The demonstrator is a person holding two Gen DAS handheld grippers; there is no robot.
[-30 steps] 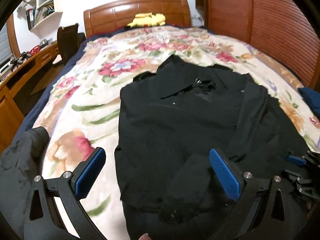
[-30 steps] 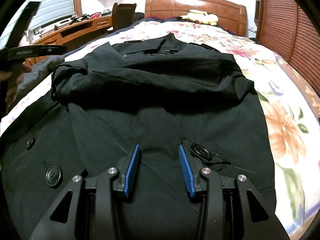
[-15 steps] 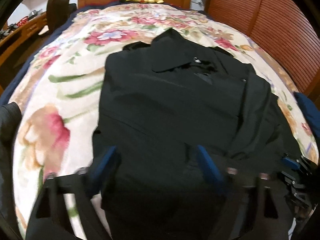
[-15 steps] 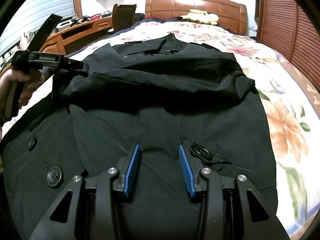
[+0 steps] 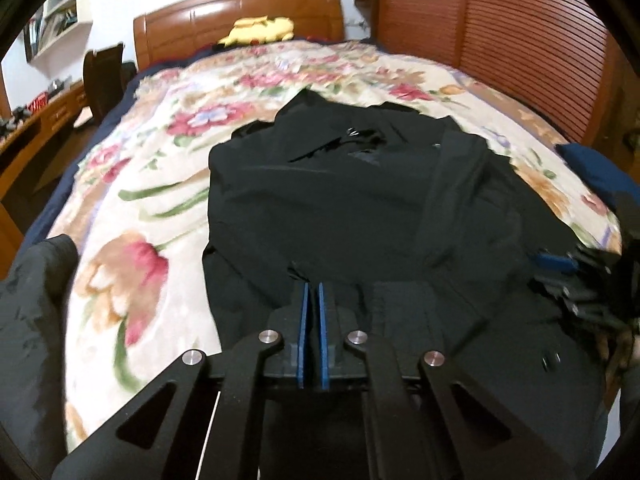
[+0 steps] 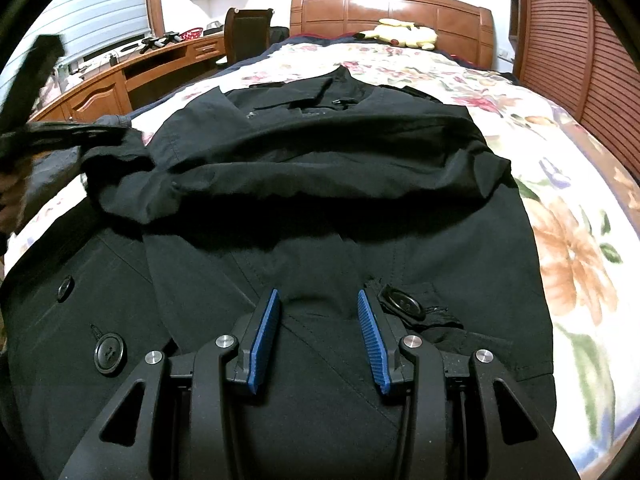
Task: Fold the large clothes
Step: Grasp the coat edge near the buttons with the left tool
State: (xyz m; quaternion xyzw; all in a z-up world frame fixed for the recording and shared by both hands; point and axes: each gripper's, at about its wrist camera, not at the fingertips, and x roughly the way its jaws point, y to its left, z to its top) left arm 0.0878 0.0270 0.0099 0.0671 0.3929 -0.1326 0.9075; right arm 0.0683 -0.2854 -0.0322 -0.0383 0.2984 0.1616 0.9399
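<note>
Left tongs [image 5: 312,292] pinch the black coat's [image 6: 320,208] sleeve; right tongs [image 6: 318,308] rest half-open, empty, atop it.

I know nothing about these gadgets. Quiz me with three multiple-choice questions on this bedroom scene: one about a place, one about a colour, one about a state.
1. Where does the yellow plush toy lie?
A. at the headboard
B. on the desk
C. on the coat

2. What colour is the coat?
A. red
B. black
C. white

3. How do the left gripper's fingers stand?
A. wide apart
B. nearly together
C. out of sight

Answers:
1 A, the plush toy rests against the headboard.
2 B, the coat is black.
3 B, the left gripper shows only a slit between its blue pads.
</note>
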